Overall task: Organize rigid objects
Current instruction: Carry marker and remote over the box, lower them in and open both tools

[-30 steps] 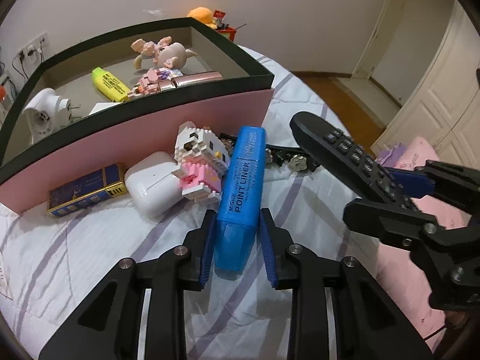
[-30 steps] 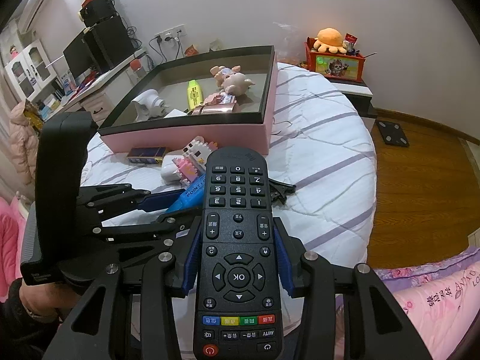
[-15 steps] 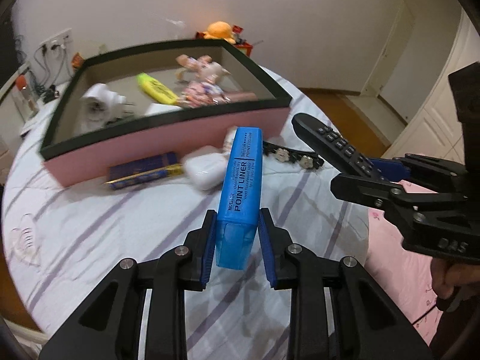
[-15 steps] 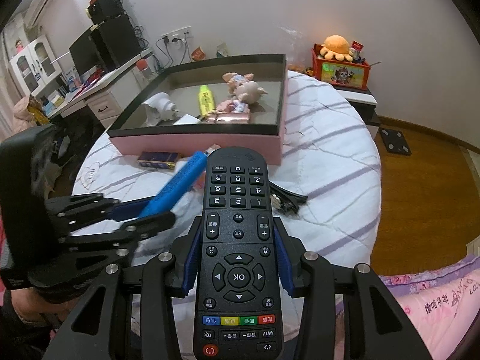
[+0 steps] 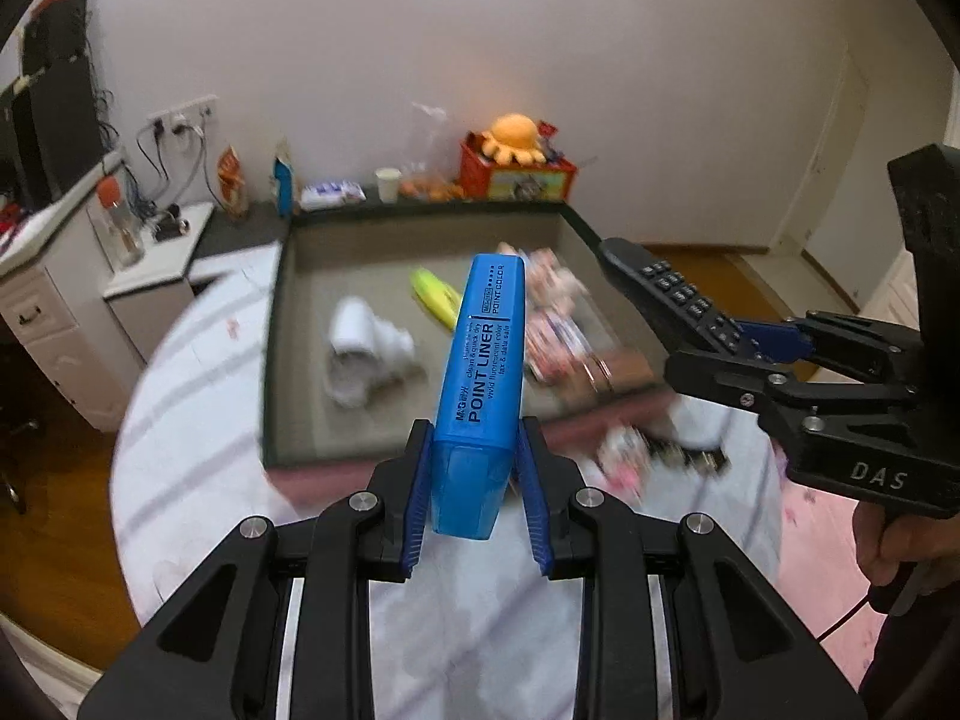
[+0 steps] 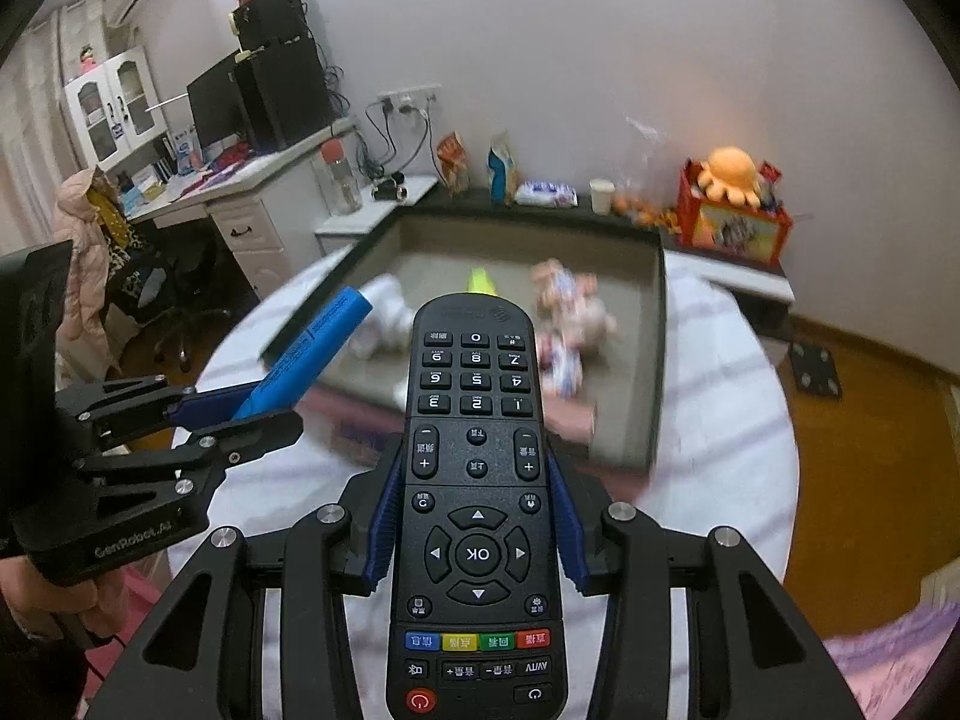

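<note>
The left tool (image 5: 474, 498) pinches a blue highlighter (image 5: 483, 372) by its translucent cap end; the pen's body juts forward past the blue pads, raised off the bed and pointing over the near wall of the storage box (image 5: 576, 222). White and dark lettering reading "POINT LINER" runs along its flat blue face. In the right wrist view the same highlighter (image 6: 312, 354) slants up from the left tool (image 6: 240, 414) at the left edge.

The right tool (image 6: 477, 522) clamps a black TV remote (image 6: 477, 504) at its middle, beside the arrow ring and OK key, with the number keys toward the box (image 6: 657, 324) and the coloured buttons nearest the camera. The remote's tip hangs above the box's near wall.

Inside the box lie a yellow highlighter (image 5: 435, 294), a white plug adapter (image 5: 360, 354) and blurred block toys (image 6: 570, 306). The box sits on a striped bedsheet (image 5: 198, 390).
</note>
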Demonstrator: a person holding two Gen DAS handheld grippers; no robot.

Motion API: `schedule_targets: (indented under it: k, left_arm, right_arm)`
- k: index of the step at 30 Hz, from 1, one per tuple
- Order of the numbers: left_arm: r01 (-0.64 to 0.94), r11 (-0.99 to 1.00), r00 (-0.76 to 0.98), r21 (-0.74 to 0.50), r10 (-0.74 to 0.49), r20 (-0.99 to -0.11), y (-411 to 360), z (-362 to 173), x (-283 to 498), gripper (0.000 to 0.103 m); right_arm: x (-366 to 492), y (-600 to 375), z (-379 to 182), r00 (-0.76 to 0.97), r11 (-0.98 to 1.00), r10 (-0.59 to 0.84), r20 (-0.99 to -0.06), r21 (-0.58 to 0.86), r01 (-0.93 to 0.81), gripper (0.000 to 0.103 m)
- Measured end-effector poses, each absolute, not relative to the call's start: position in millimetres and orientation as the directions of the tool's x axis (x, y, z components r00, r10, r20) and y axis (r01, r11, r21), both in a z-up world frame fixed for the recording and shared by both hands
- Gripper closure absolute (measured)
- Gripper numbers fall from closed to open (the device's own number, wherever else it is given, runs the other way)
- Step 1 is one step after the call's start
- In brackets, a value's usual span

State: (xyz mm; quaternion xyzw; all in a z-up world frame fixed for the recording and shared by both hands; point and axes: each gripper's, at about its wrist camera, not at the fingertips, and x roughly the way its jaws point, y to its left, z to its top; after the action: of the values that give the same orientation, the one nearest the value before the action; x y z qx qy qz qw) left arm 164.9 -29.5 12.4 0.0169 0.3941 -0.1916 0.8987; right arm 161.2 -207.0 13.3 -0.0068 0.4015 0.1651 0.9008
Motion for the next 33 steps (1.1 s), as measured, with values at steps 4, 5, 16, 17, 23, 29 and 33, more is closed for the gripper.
schedule_targets:
  k: [4, 5, 16, 17, 23, 29, 33]
  left_arm:
    - [0.328, 0.937, 0.626, -0.121, -0.312, -0.715, -24.0, 13.0, 207.1, 0.075]
    - [0.321, 0.939, 0.624, -0.122, -0.307, -0.719, -23.3, 11.0, 215.7, 0.075]
    - [0.283, 0.954, 0.577, -0.100, -0.253, -0.777, -29.0, -25.1, 269.5, 0.064]
    - [0.276, 0.956, 0.581, -0.099, -0.248, -0.776, -28.9, -24.2, 269.3, 0.056]
    - [0.233, 0.967, 0.648, -0.107, -0.236, -0.724, -17.5, -7.0, 255.6, 0.010]
    - [0.195, 0.975, 0.690, -0.103, -0.211, -0.692, -6.0, 14.2, 223.1, 0.002]
    - [0.159, 0.982, 0.707, -0.100, -0.184, -0.682, 3.4, 20.9, 194.8, 0.000]
  right_arm:
    - [205.7, -199.8, 9.3, 0.612, 0.944, 0.294, -0.734, 0.125, -0.304, 0.058]
    - [221.0, -198.3, 3.4, 0.601, 0.945, 0.296, -0.742, 0.134, -0.299, 0.058]
    - [280.0, -198.6, -53.4, 0.511, 0.958, 0.275, -0.814, 0.187, -0.218, 0.054]
    - [280.5, -199.2, -53.0, 0.514, 0.959, 0.273, -0.813, 0.189, -0.211, 0.050]
    - [268.2, -204.3, -31.8, 0.565, 0.954, 0.295, -0.771, 0.210, -0.212, 0.027]
    - [232.6, -206.6, -2.1, 0.622, 0.959, 0.281, -0.731, 0.193, -0.206, 0.027]
    - [199.3, -214.4, 8.8, 0.652, 0.965, 0.263, -0.711, 0.191, -0.181, 0.026]
